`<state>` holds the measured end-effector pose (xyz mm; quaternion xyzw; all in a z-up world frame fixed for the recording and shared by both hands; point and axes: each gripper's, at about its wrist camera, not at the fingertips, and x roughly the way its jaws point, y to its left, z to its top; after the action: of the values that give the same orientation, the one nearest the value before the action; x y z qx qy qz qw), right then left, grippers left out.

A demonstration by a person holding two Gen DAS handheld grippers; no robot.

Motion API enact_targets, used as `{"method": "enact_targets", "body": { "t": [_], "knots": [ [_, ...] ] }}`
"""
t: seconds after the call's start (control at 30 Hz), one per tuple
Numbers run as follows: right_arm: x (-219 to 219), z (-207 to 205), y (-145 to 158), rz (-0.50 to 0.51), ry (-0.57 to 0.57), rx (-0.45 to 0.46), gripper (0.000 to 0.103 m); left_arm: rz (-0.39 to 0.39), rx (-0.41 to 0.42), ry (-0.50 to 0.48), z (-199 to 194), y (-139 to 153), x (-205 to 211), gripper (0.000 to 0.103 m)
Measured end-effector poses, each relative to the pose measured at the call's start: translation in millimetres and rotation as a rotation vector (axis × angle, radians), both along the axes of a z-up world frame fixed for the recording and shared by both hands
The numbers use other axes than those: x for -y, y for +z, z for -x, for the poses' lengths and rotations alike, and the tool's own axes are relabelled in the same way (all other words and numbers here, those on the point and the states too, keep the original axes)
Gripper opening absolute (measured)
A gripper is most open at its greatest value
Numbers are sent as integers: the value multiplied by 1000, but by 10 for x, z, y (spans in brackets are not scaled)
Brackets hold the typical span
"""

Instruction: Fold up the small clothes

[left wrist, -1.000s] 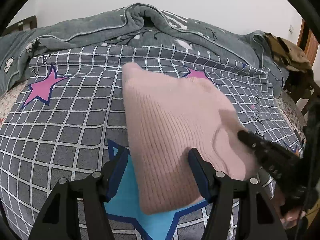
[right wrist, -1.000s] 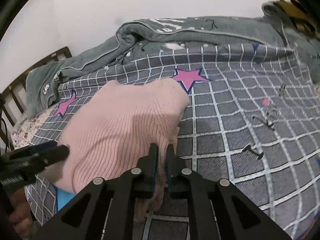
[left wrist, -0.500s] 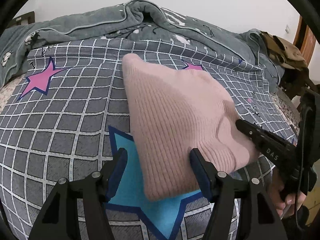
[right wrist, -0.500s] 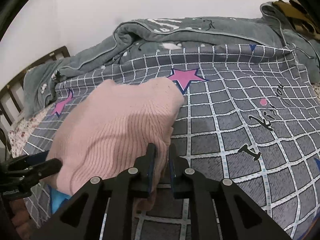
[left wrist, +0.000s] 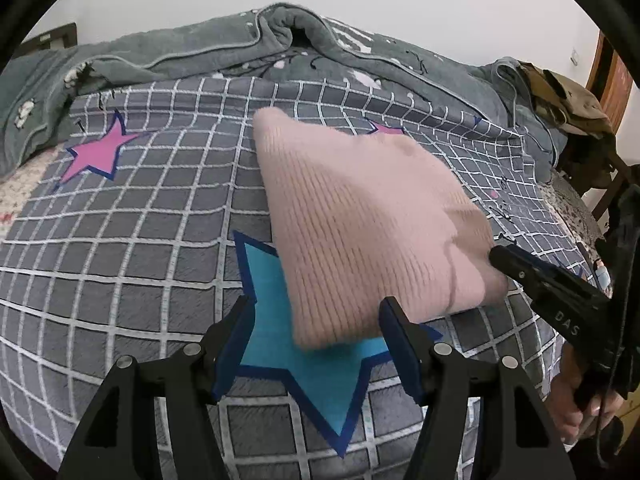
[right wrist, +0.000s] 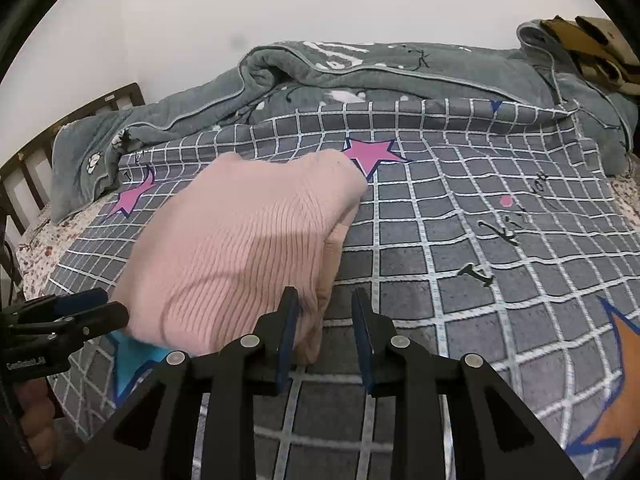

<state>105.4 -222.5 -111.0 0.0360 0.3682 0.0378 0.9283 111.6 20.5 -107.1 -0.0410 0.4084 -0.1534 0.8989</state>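
Two handheld grippers sit low in the foreground over a bed. The left gripper (left wrist: 316,344) has its blue-padded fingers spread wide, grasping nothing, its tips just short of the near edge of a folded pink ribbed knit garment (left wrist: 360,232). The right gripper (right wrist: 326,334) also has its fingers parted and released; its left finger lies against the garment's near right corner, and the right finger is over bare cover. The pink knit garment lies as a folded block on a grey checked bedspread (right wrist: 460,248), partly covering a blue star print (left wrist: 316,376). Pink stars (left wrist: 96,154) mark the cover farther back, and an orange star (right wrist: 616,412) shows at the near right. Beyond the bedspread a rumpled grey-green blanket (right wrist: 360,80) is bunched against a white wall, with a tan garment (right wrist: 588,50) heaped at its right end and a dark wooden bed frame (right wrist: 24,168) at the far left.
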Motion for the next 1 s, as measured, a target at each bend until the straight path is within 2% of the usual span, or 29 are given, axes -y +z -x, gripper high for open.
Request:
{"method": "enact_targets", "body": {
  "t": [0.07, 0.23, 0.33, 0.43, 0.5, 0.53, 0.57, 0.73, 0.87, 1.0],
  "knots": [
    [-21, 21, 84, 17, -3, -25, 48, 4, 12, 1, 57, 145, 14, 62],
    [-94, 147, 440, 47, -2, -44, 53, 21, 20, 29, 158, 530, 33, 62],
    [-129, 270, 675, 66, -18, -29, 71, -4, 49, 64, 265, 772, 60, 71],
    [-142, 404, 887, 69, -18, -15, 73, -31, 78, 86, 383, 951, 79, 73],
    [-126, 513, 1014, 61, -34, -6, 82, -37, 89, 93, 488, 1057, 86, 75],
    [-117, 556, 1060, 52, -32, -2, 92, -38, 93, 96, 518, 1084, 87, 76],
    [-112, 614, 1121, 42, -23, 10, 97, -42, 98, 99, 567, 1124, 92, 79],
    [-121, 851, 1328, 107, -33, 45, 102, -46, 118, 112, 773, 1235, 93, 88],
    [-89, 950, 1382, 113, -51, 34, 102, -35, 113, 113, 872, 1279, 77, 89],
    [-39, 1049, 1417, 103, -67, 35, 102, -59, 121, 114, 967, 1304, 112, 89]
  ]
}}
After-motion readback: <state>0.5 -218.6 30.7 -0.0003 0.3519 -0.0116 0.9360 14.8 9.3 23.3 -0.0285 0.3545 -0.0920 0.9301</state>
